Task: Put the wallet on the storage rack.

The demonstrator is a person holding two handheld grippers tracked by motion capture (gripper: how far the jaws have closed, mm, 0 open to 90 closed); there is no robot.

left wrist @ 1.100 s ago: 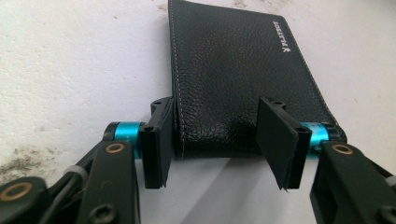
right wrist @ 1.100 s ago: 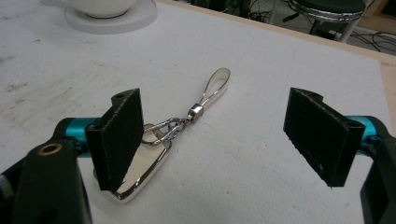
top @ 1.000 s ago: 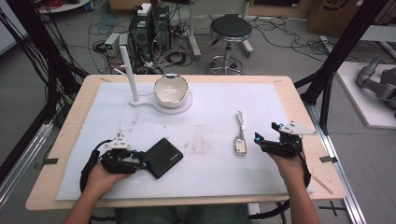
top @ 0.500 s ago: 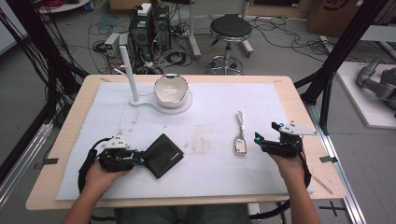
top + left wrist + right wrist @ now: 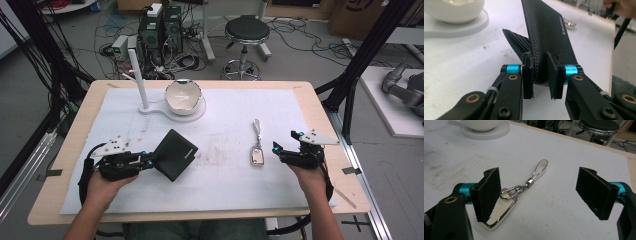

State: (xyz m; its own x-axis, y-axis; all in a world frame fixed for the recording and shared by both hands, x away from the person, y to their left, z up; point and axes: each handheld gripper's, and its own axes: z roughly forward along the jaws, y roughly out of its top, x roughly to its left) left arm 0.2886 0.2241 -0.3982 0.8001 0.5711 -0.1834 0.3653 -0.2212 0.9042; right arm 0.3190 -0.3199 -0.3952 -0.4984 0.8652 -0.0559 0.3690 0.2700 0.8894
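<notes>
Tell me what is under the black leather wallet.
The black leather wallet is pinched at one edge in the left tool and tilted up; a ribbed inner flap and white table cover show beneath. Its contents stay hidden.

- Left gripper (image 5: 148,161): low over the table's left side, pointing right, jaws just closed, pads clamped tight.
- Right gripper (image 5: 279,150): at the right, pointing left, jaws spread wide.
</notes>
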